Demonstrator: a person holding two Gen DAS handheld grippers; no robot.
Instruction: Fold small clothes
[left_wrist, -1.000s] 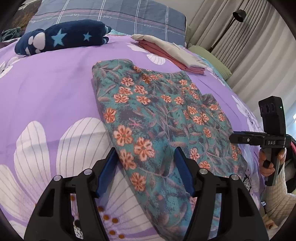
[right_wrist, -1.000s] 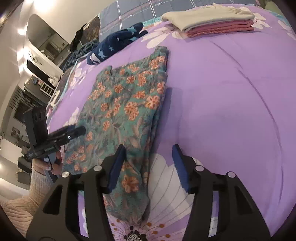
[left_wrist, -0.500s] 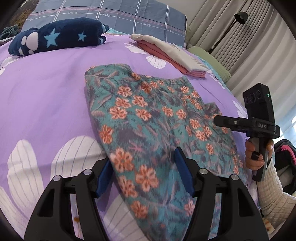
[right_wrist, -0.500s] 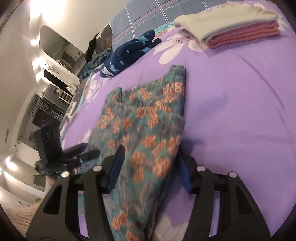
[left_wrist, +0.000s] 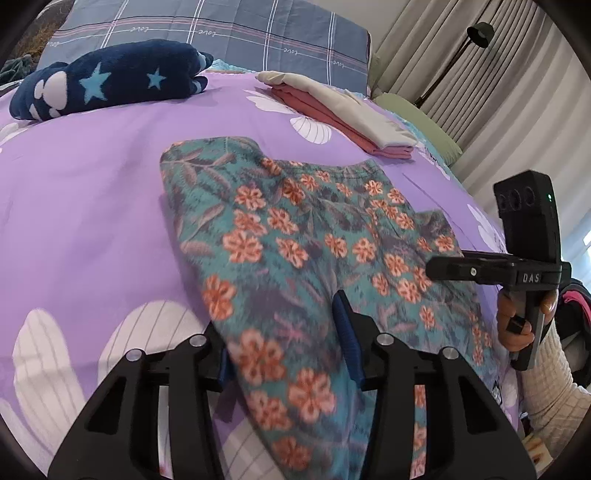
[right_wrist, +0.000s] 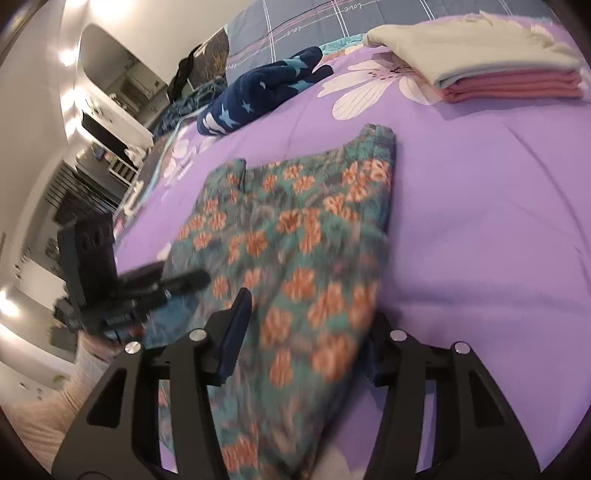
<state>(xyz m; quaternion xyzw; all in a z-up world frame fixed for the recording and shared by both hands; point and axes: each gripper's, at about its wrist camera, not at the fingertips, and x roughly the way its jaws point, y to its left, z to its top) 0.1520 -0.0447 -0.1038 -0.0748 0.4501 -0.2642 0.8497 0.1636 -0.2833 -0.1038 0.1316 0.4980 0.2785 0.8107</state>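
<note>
Floral garment (left_wrist: 314, 251) between open hand-held gripper (left_wrist: 286, 350) fingers.

left gripper (left_wrist: 284, 343) left pad hidden under floral garment (left_wrist: 317, 251); garment's near end blurred, cut off by bottom edge in right wrist view.

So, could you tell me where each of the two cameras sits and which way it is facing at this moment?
Left wrist: on the left gripper, low at the near left edge of the floral garment, facing up the bed toward the plaid pillow; the right hand shows.
Right wrist: on the right gripper, at the garment's near right edge, facing the folded stack; the left gripper shows at left.
Shared: garment, stack, star-print plush, purple bedspread.
</note>
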